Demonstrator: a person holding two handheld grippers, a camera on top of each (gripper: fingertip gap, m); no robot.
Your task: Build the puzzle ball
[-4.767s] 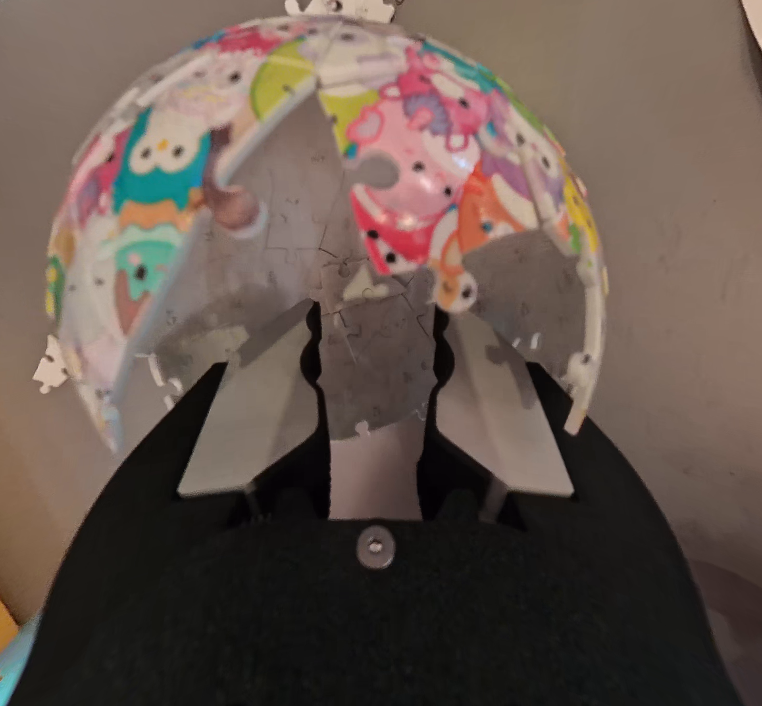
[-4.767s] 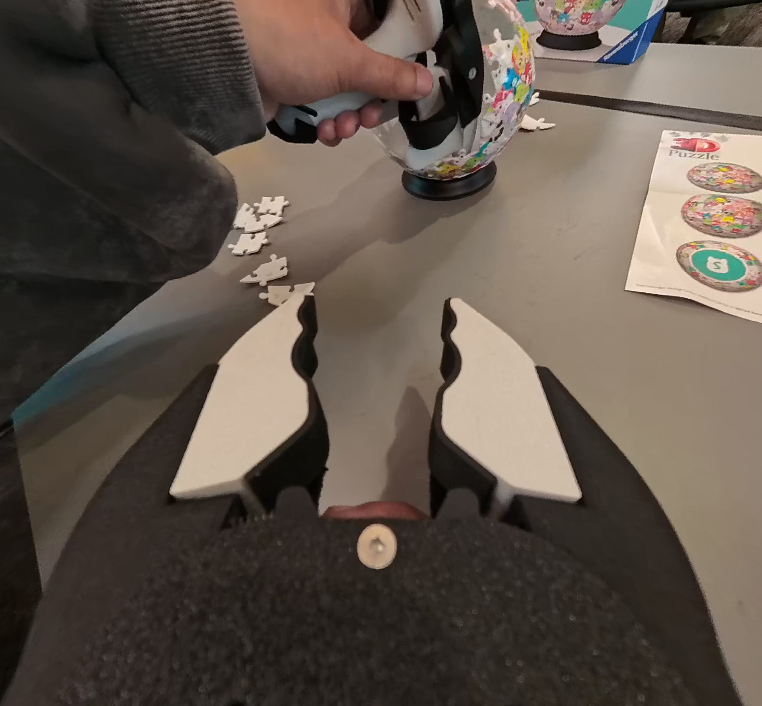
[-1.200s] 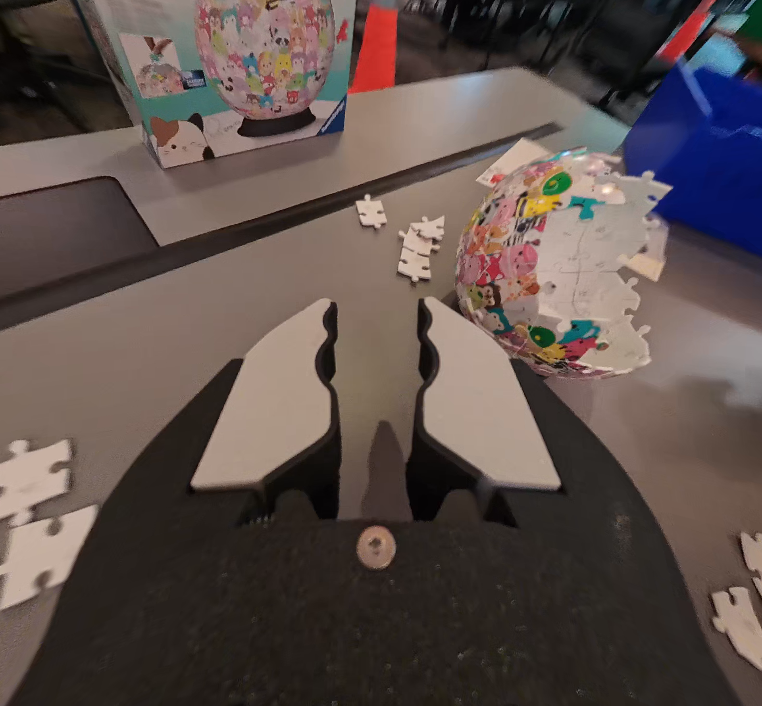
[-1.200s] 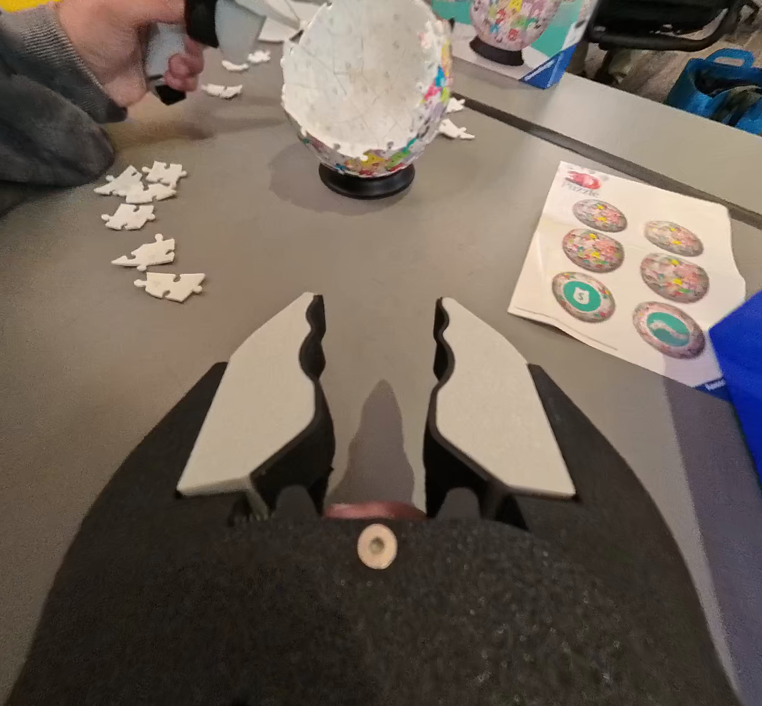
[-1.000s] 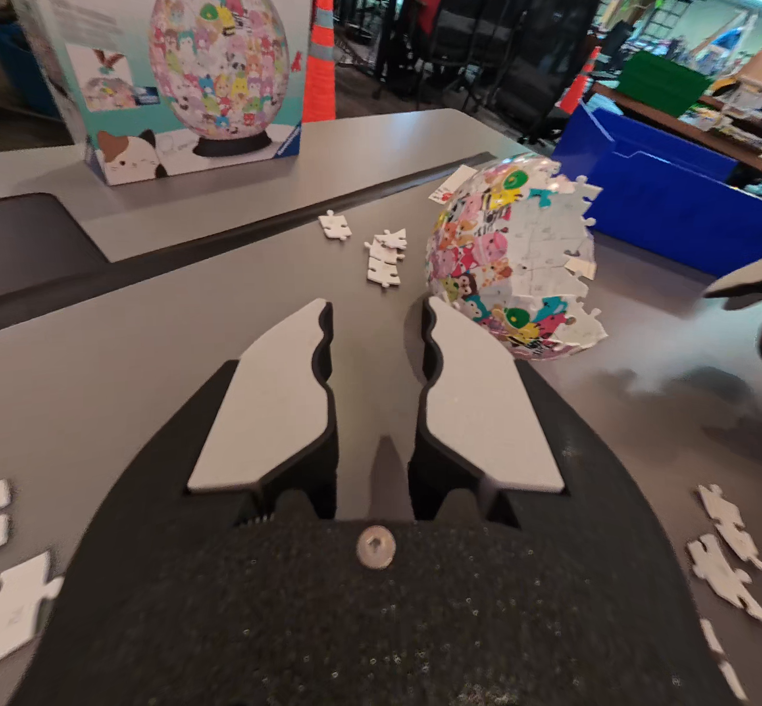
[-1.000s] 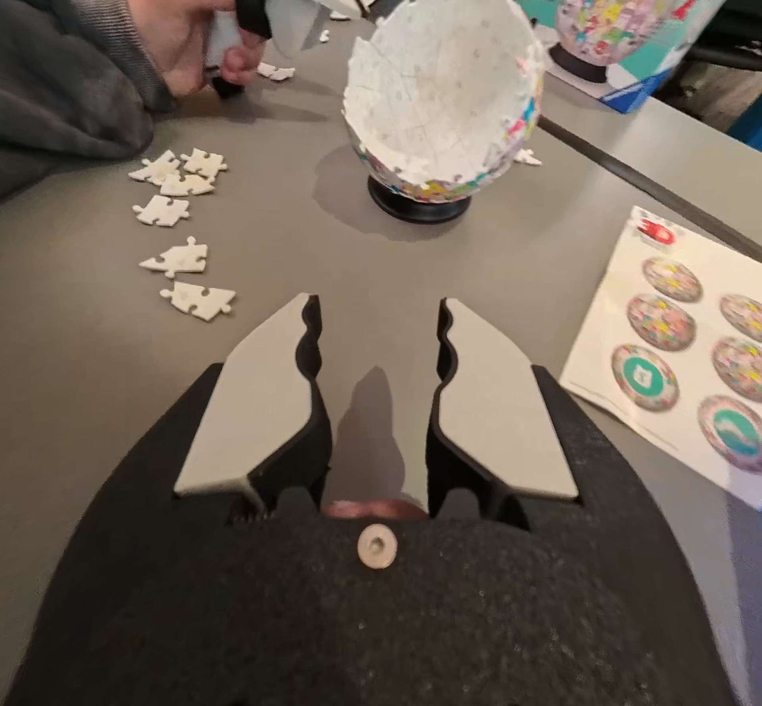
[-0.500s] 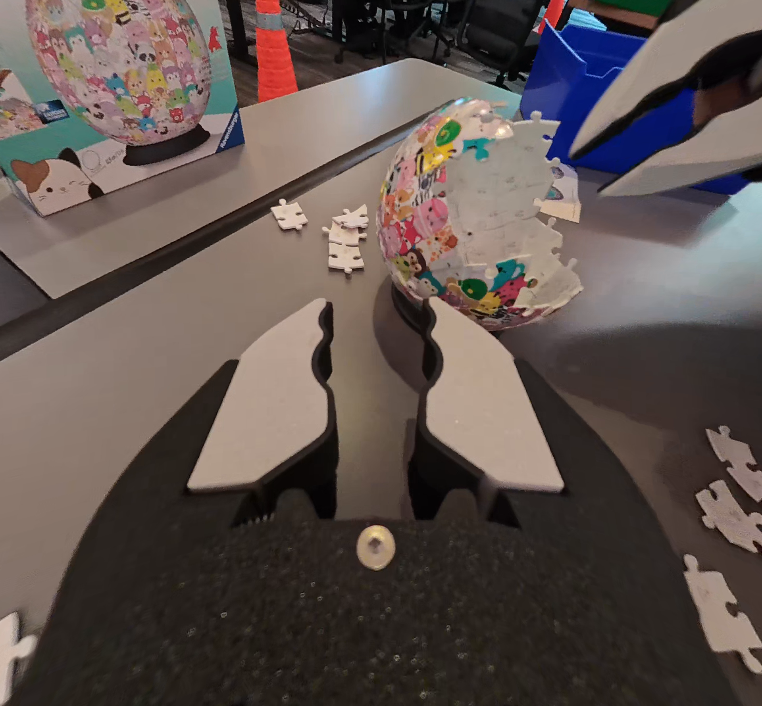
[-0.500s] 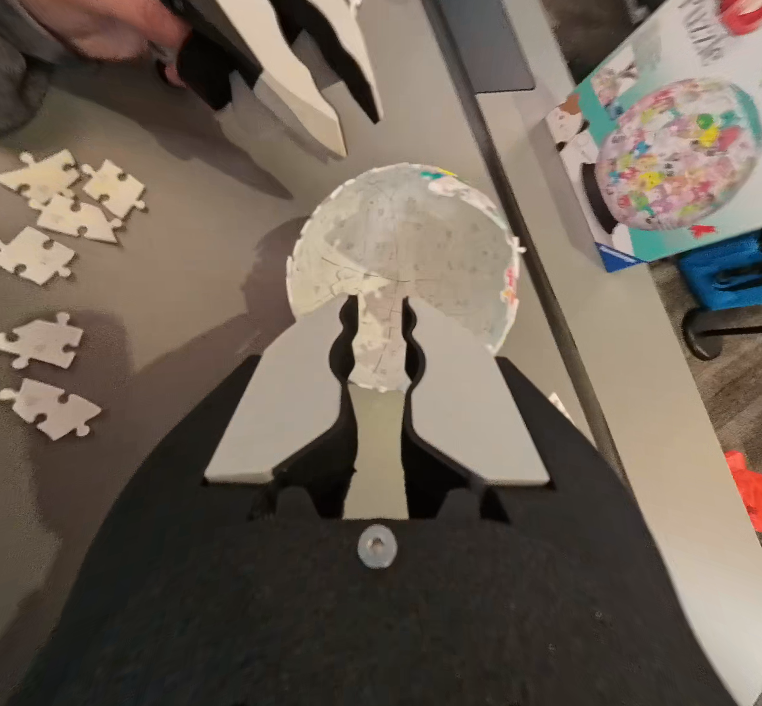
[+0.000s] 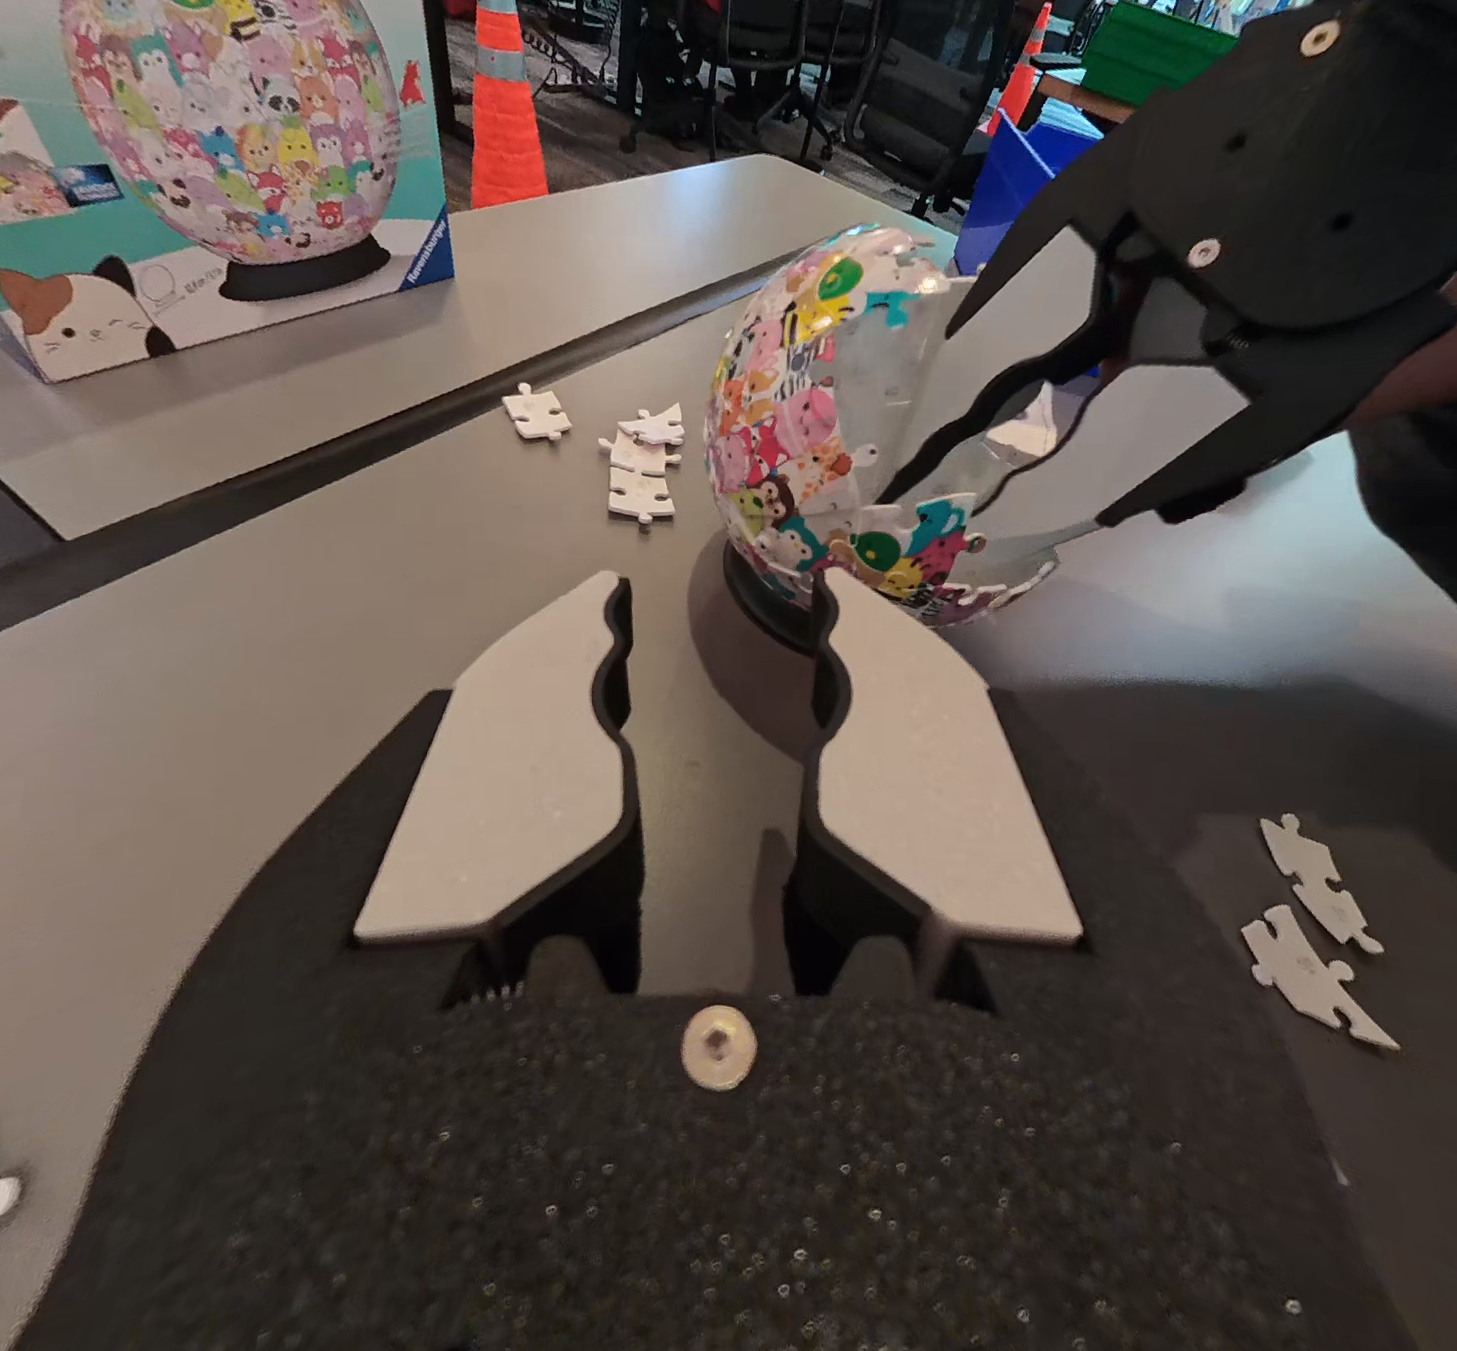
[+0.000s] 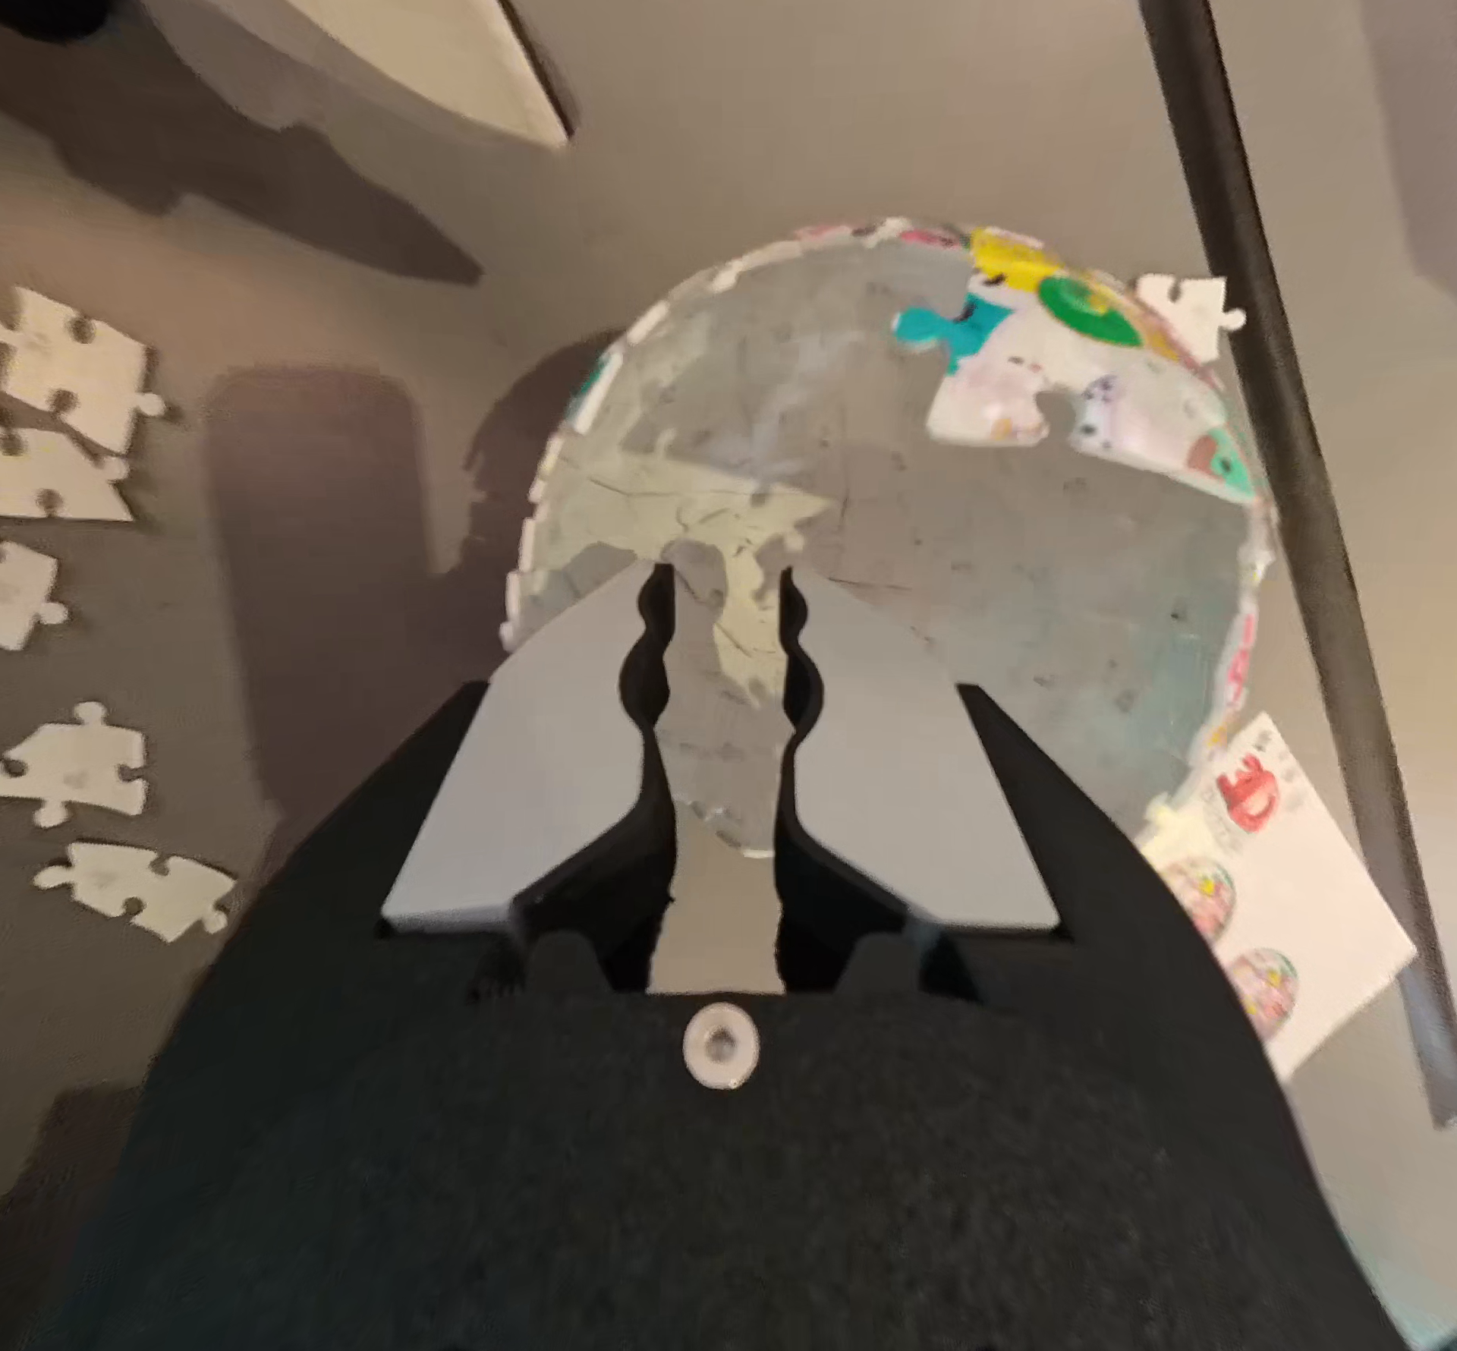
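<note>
The half-built puzzle ball (image 9: 796,438) sits tilted on its black stand (image 9: 761,603), colourful outside, white inside (image 10: 985,603). My left gripper (image 9: 725,592) is open and empty, low over the table just in front of the stand. My right gripper (image 10: 721,580) reaches into the ball's open hollow from the right; in the left wrist view it (image 9: 938,497) has its tips at the inner wall. Its jaws stand a narrow gap apart with nothing seen between them. Loose white pieces (image 9: 639,469) lie behind the ball, and more (image 10: 79,769) lie to its left.
The puzzle box (image 9: 221,130) stands at the back left beyond a dark table seam (image 9: 394,406). Two pieces (image 9: 1309,919) lie at the right. A leaflet (image 10: 1277,895) lies beside the ball. An orange cone (image 9: 504,91), a blue bin (image 9: 1017,185) and chairs are beyond the table. About 10 centimetres separates my left fingertips from my right.
My left gripper has let go of the ball and drawn back. My right gripper has narrowed, swung over the ball and dropped into its open hollow.
</note>
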